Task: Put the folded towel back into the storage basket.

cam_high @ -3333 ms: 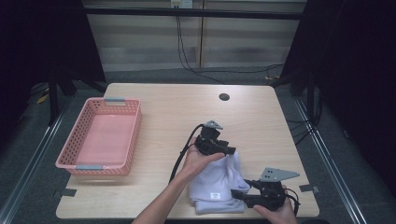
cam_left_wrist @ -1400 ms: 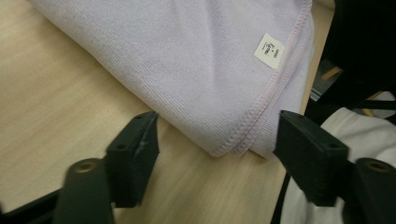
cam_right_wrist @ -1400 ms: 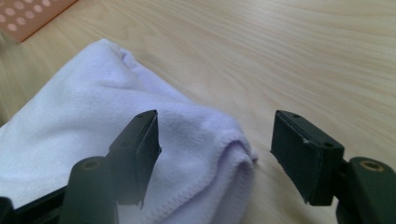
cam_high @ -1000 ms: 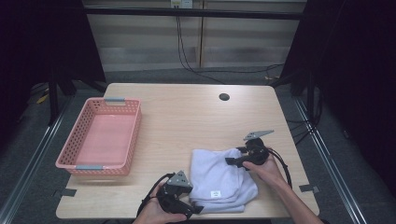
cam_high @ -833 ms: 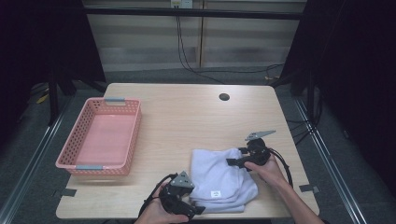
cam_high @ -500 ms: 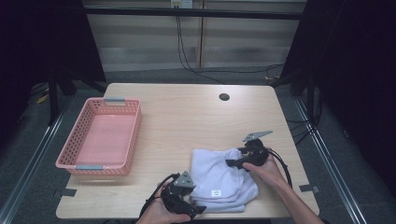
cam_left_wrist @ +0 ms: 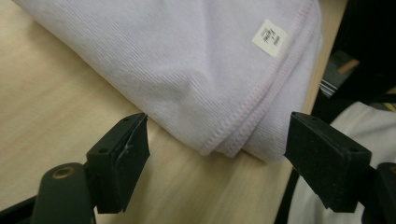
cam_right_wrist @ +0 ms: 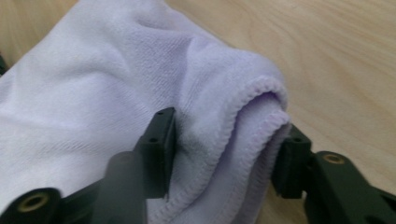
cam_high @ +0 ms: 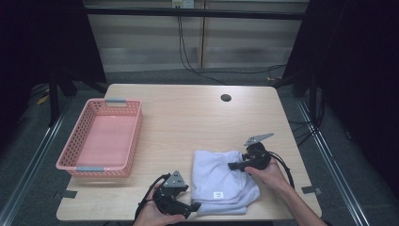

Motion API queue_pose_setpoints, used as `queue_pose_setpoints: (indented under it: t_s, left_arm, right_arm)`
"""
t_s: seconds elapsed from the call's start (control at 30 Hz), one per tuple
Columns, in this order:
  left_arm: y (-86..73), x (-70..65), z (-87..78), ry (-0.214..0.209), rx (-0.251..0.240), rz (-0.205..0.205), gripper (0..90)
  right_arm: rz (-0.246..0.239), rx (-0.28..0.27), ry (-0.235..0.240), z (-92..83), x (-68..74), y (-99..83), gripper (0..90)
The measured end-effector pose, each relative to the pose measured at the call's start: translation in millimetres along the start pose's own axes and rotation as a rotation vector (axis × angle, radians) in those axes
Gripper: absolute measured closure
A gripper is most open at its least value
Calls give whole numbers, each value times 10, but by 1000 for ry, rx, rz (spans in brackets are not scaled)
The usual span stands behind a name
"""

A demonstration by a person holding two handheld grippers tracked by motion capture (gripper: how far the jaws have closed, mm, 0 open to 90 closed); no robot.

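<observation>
Towel (cam_high: 221,181), pale lilac and folded into a thick stack, lies on the table (cam_high: 188,117) in the lower middle of the high view, its small white label (cam_high: 218,194) facing up near the bottom edge. At the towel's upper right corner the right gripper (cam_high: 235,165), held in the person's right hand (cam_high: 266,172), has just been closing its jaws; in the right gripper view the two black pads press on either side of the bunched, stitched corner of the towel (cam_right_wrist: 224,126), so it is grasping the cloth. At the lower left corner the left gripper (cam_high: 190,207), held in the left hand (cam_high: 153,214), sits at the bottom of the high view just beside the towel. In the left gripper view its jaws stand wide apart and released, with the folded corner of the towel (cam_left_wrist: 219,84) lying on the table (cam_left_wrist: 56,93) ahead of them and between their lines, touched by neither pad; the label (cam_left_wrist: 269,37) shows in the upper right of that frame. A pink basket (cam_high: 131,141) stands on the left part of the table, well apart from the towel, and a dark round hole (cam_high: 226,98) marks the table's upper right area.
</observation>
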State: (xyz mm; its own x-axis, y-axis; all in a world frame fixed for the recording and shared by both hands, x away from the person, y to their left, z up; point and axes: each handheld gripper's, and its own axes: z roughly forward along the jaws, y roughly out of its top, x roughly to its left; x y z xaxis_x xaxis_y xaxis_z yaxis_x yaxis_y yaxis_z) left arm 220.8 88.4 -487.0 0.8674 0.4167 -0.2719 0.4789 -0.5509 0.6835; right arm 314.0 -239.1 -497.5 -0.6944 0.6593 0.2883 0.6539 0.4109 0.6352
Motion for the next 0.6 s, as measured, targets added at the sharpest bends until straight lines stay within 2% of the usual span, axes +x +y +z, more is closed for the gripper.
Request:
queue_pose_setpoints:
  t_s: [0.03,0.17,0.23,0.33,0.37,0.4,0.43,0.47,0.53,0.6]
  left_arm:
    - [0,-6,17,0,5,-6,204]
    - [49,-69,146,-27,49,23,190]
    - [68,-135,224,-13,64,39,137]
    - [87,-193,260,26,75,75,147]
    - [90,-218,271,43,74,80,166]
    - [100,-241,277,45,98,130,184]
    - [107,-253,277,52,106,145,213]
    - [123,-273,276,76,123,178,271]
    - [143,-299,277,116,134,183,376]
    - [153,-284,272,106,126,178,502]
  right_arm:
    - [4,-1,3,-1,-6,-2,530]
    - [4,-6,12,-2,-3,-8,588]
    - [-8,-7,5,-10,22,-5,631]
    - [-11,-11,7,-12,40,-9,666]
    - [-6,-10,8,-13,38,-11,669]
    - [-5,-11,9,-12,34,-13,673]
    - [1,-15,17,-9,32,-16,678]
    - [-2,-15,17,-9,32,-16,681]
    - [-11,-16,6,-11,48,-16,683]
    - [-4,-19,6,-13,53,-19,687]
